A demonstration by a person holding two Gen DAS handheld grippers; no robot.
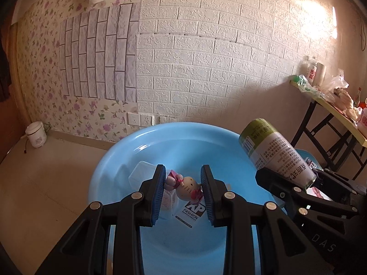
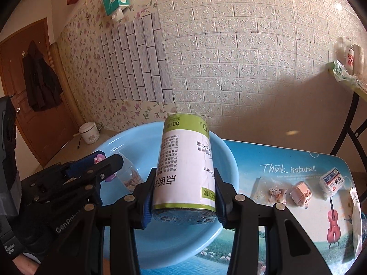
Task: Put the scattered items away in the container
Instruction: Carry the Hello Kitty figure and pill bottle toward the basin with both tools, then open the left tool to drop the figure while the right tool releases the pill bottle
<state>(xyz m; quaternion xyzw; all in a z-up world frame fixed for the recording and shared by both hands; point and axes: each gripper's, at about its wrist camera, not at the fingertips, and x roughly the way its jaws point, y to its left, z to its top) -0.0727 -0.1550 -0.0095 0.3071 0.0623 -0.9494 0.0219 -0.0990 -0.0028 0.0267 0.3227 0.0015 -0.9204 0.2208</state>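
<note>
Both grippers carry loads over the basin (image 1: 110,158). Our left gripper (image 1: 183,191) pinches a doll (image 1: 187,186); our right gripper (image 2: 183,202) clamps a roll (image 2: 185,169). Step: delivery. Next: lower, release inside. Three small items (image 2: 300,193) wait far right.

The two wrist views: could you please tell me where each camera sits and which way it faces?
Left wrist: on the left tool, looking down over the blue basin toward the brick wall; its fingers clamp a cat figurine; the right tool shows beside it.
Right wrist: on the right tool, facing the same wall; it grips a wrapped roll; the left tool shows.
Shared: basin, roll, wall.
</note>
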